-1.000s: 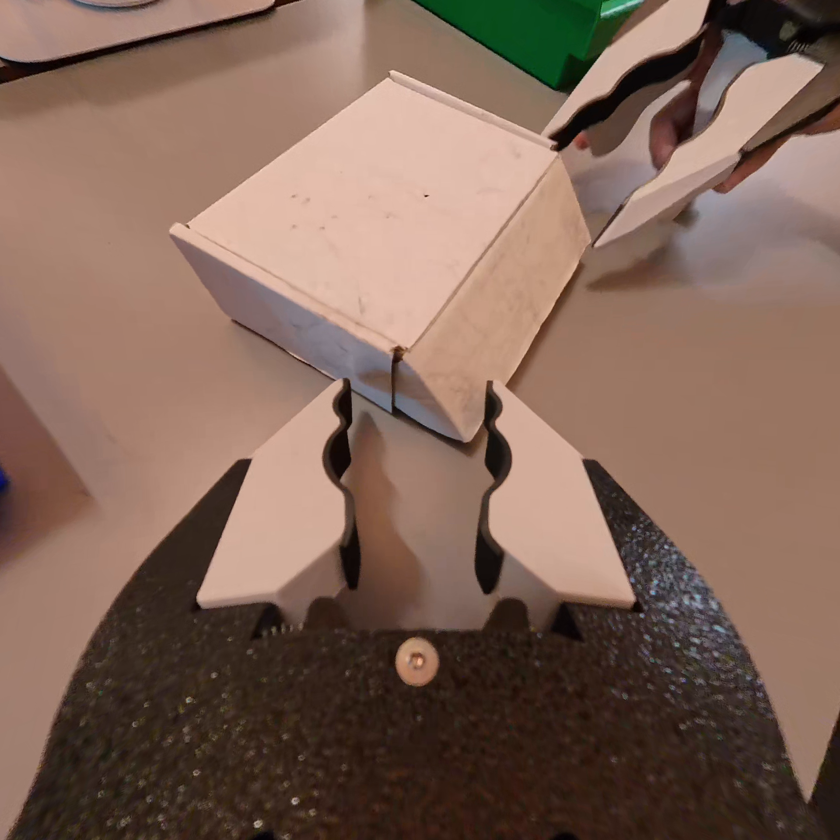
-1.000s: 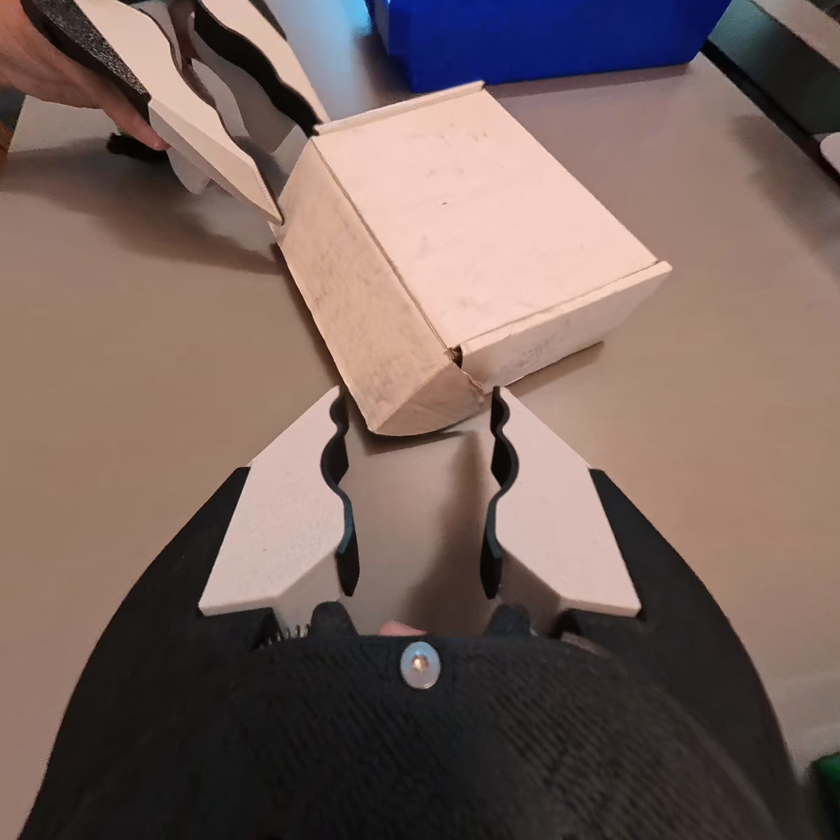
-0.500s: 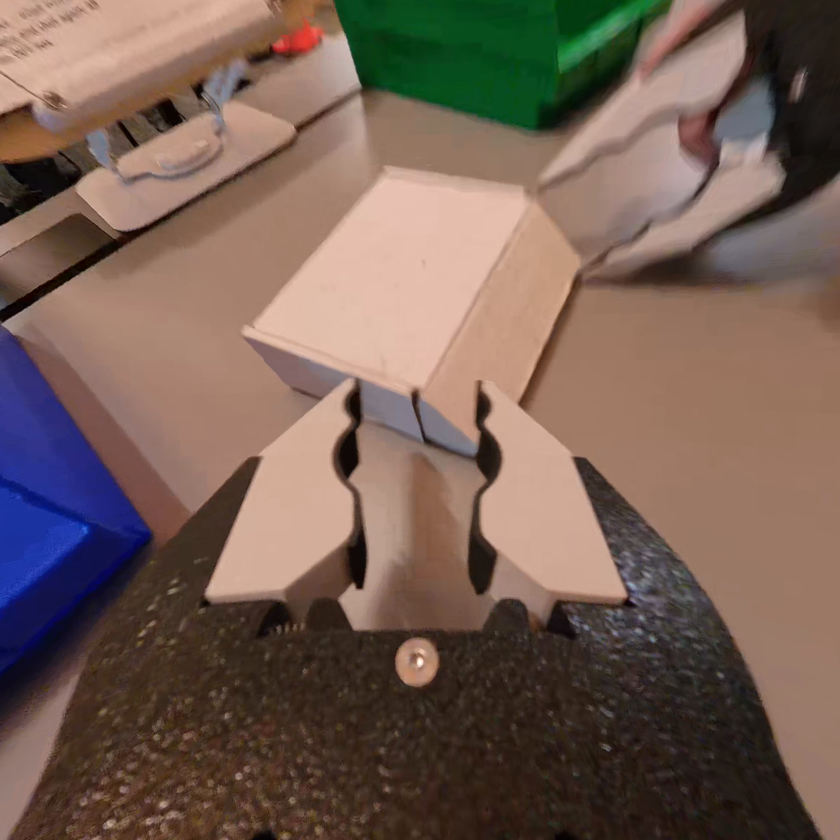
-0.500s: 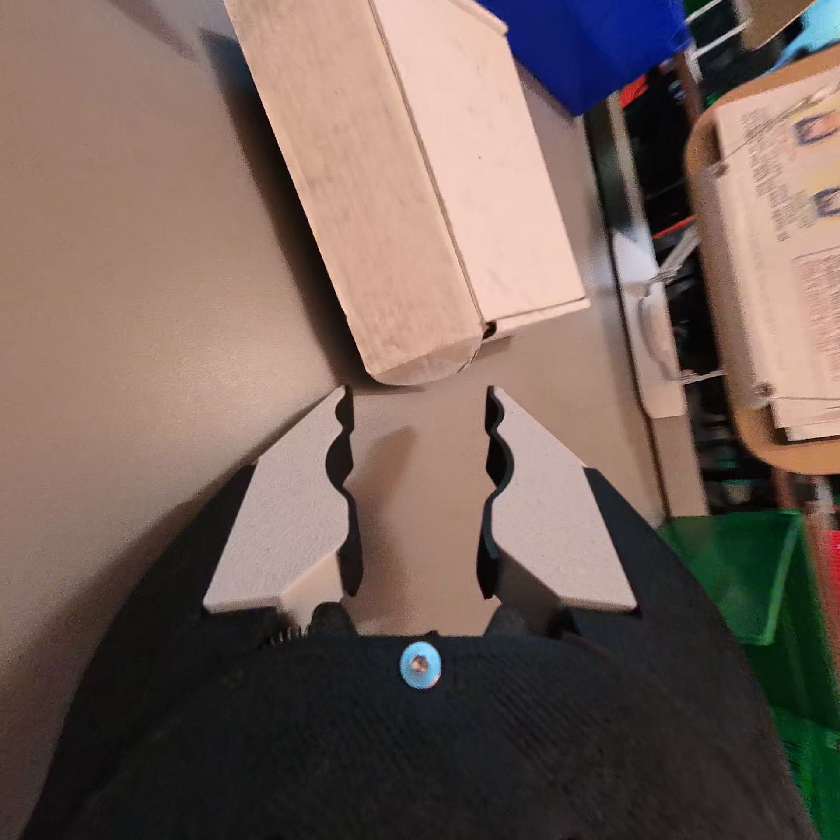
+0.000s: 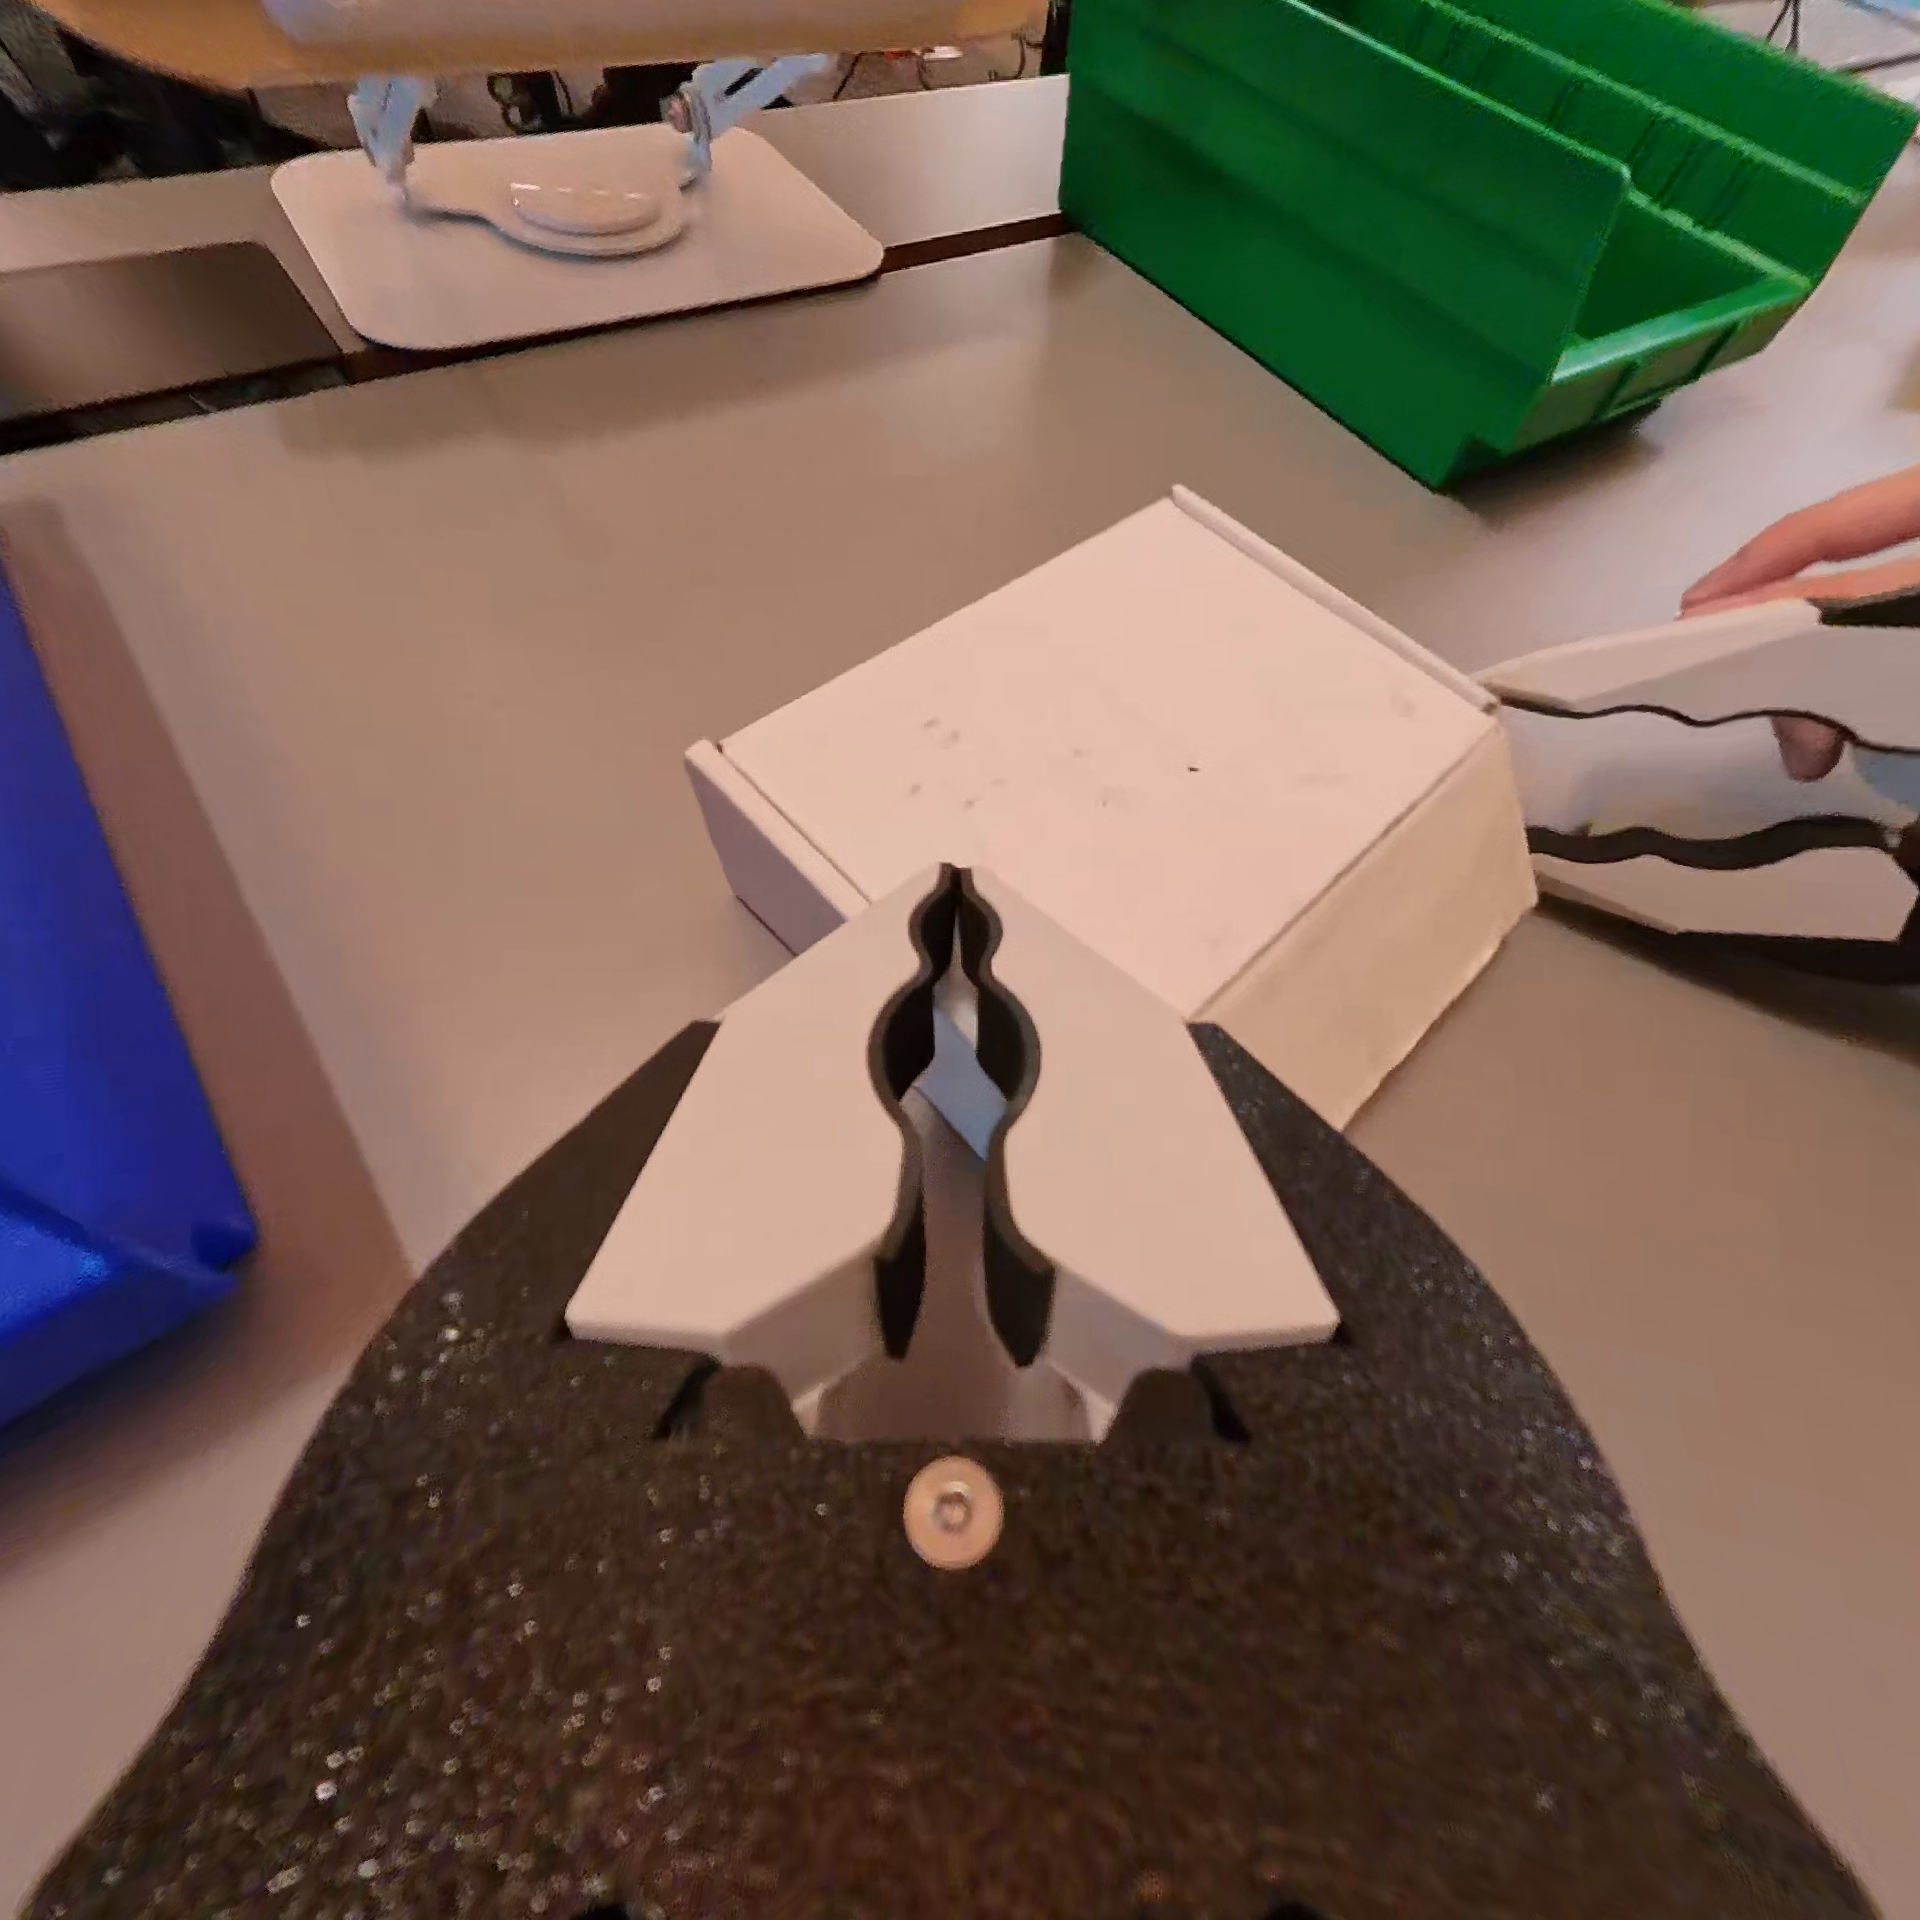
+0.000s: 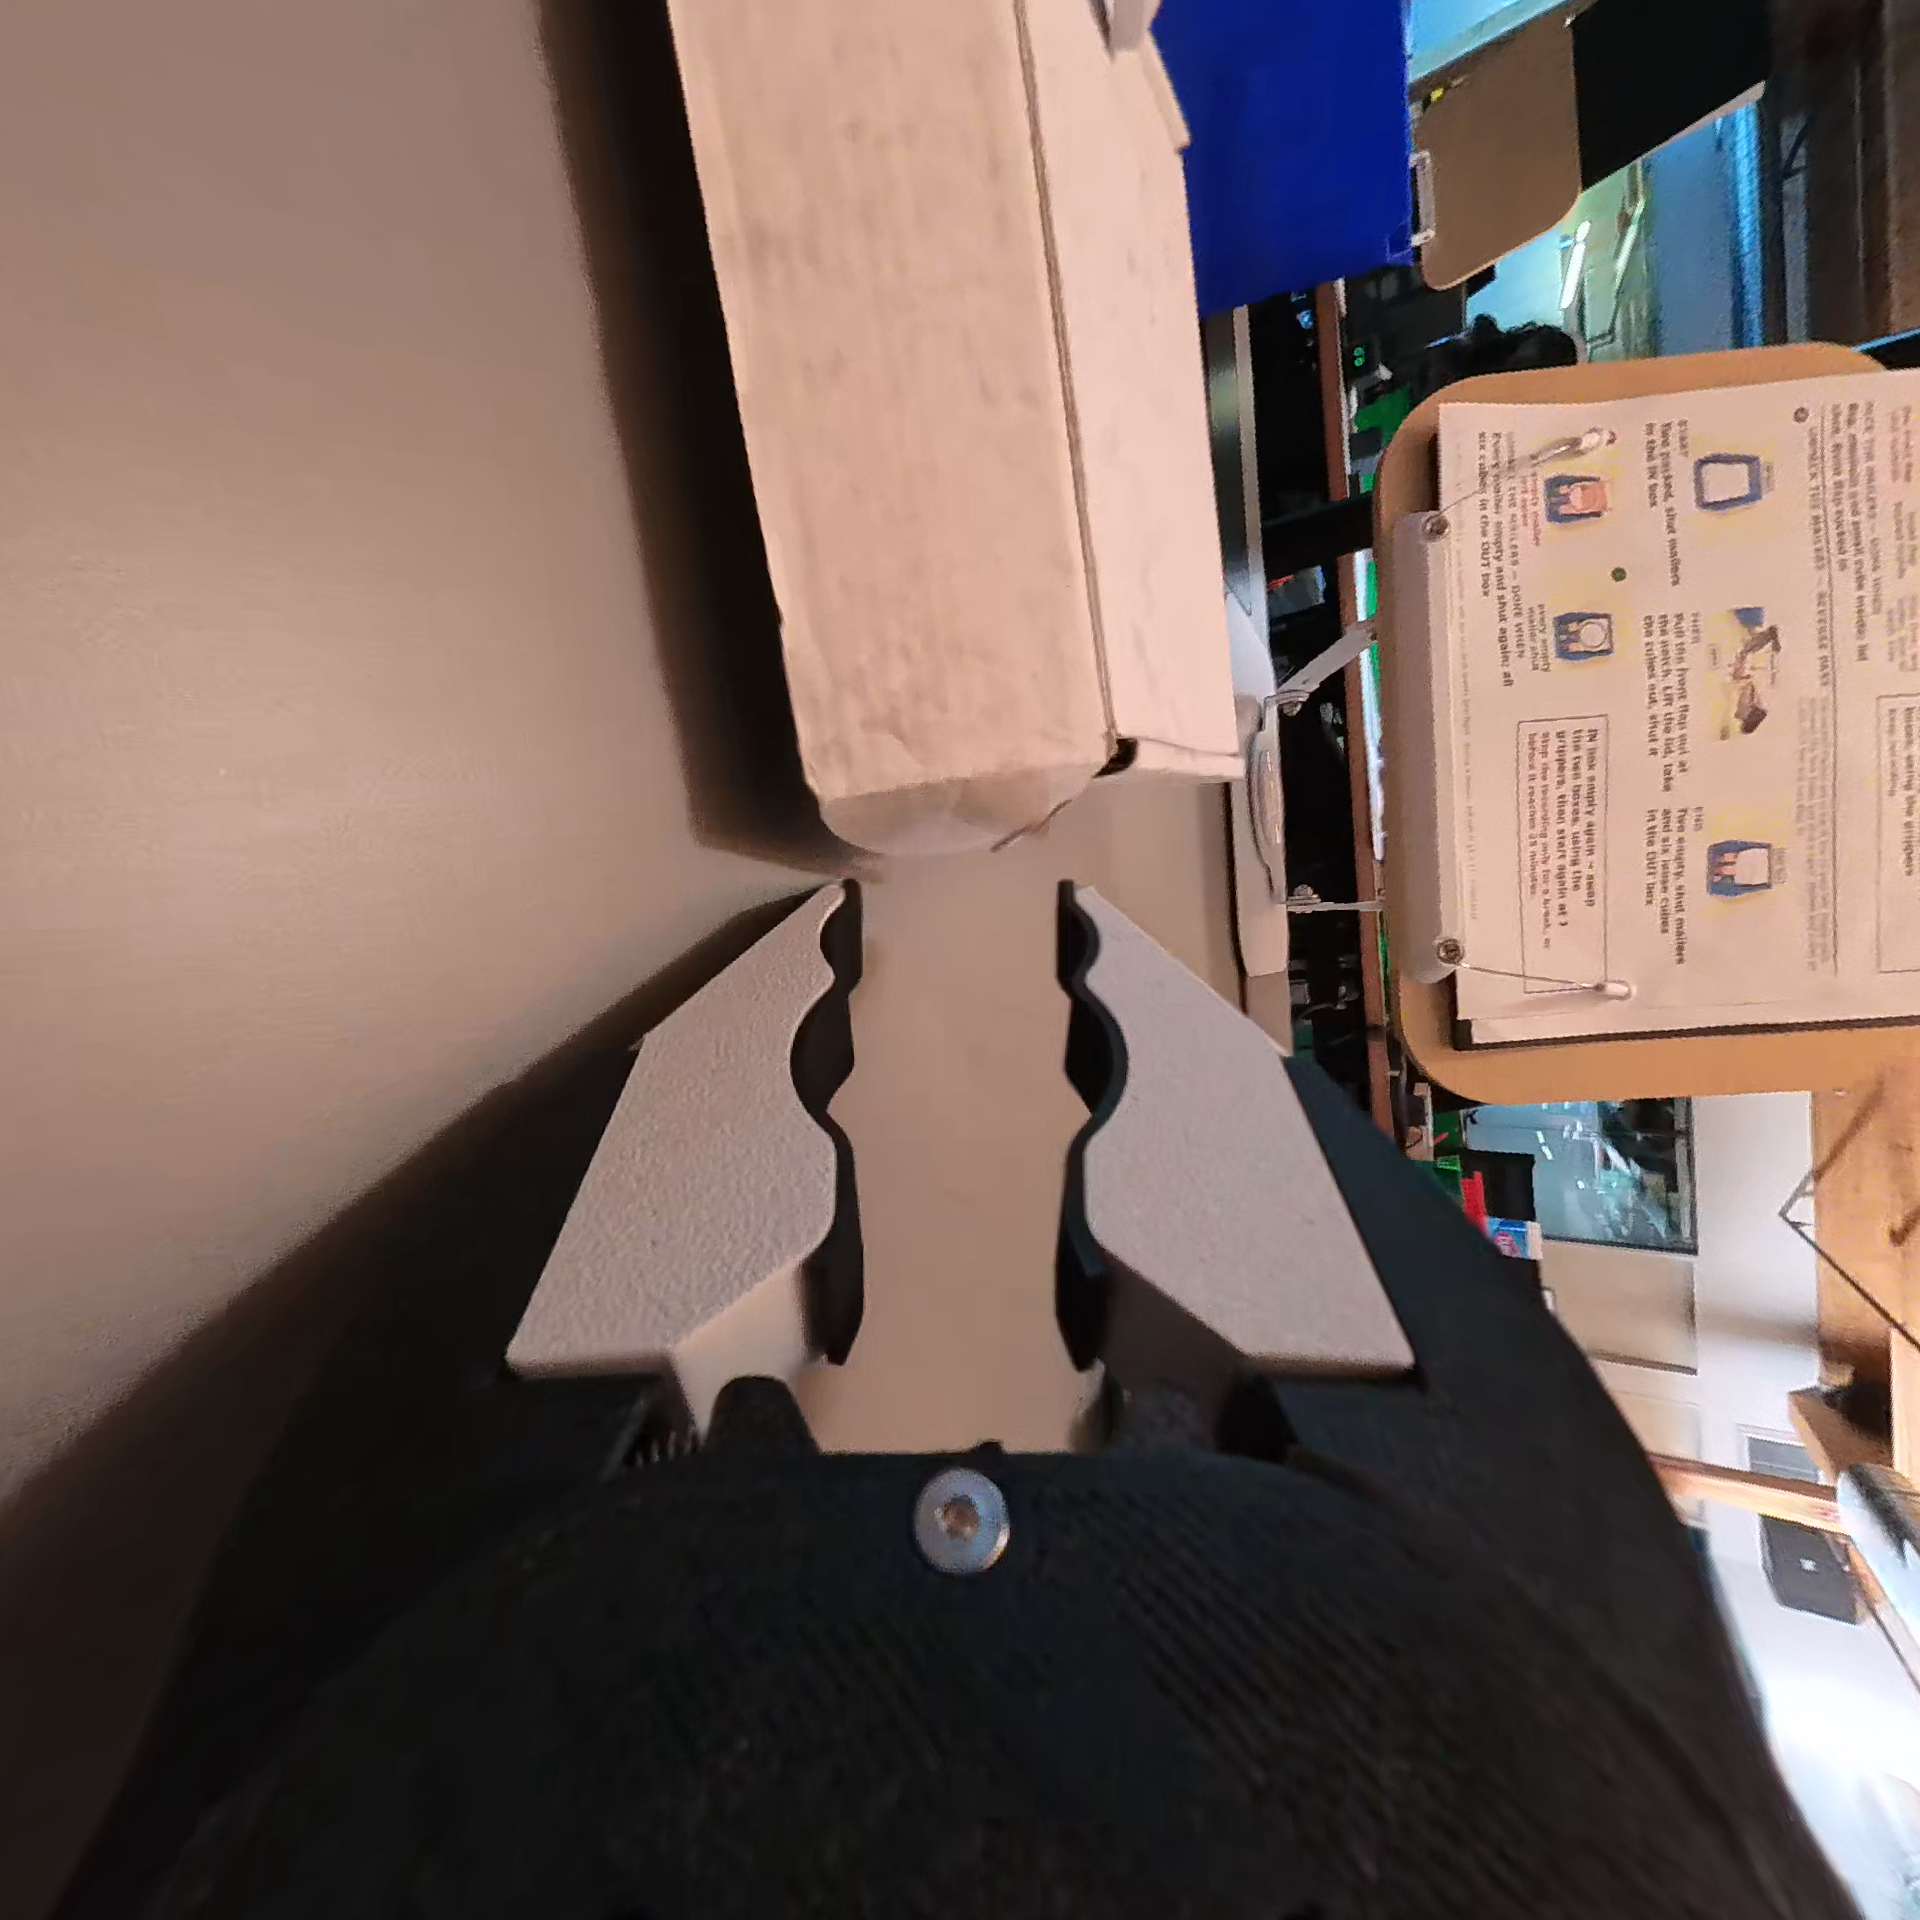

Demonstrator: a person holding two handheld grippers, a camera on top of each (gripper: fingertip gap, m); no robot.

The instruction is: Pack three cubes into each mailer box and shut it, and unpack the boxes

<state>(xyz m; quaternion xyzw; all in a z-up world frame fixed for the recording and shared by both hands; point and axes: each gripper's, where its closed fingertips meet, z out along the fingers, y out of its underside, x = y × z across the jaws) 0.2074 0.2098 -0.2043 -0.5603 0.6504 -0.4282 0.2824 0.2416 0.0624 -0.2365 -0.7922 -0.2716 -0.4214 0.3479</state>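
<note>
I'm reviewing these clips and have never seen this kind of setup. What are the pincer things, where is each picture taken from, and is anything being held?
There is no robot here: a person holds a two-finger gripper in each hand, each carrying a camera that looks along its fingers. One picture looks from the left gripper, whose fingers are closed over the near corner of a shut white box; whether they pinch it is unclear. The other looks from the right gripper, rolled sideways, open, just short of the box's end. A hand holds that one. On the grey table also stand a green bin and a blue bin.
</note>
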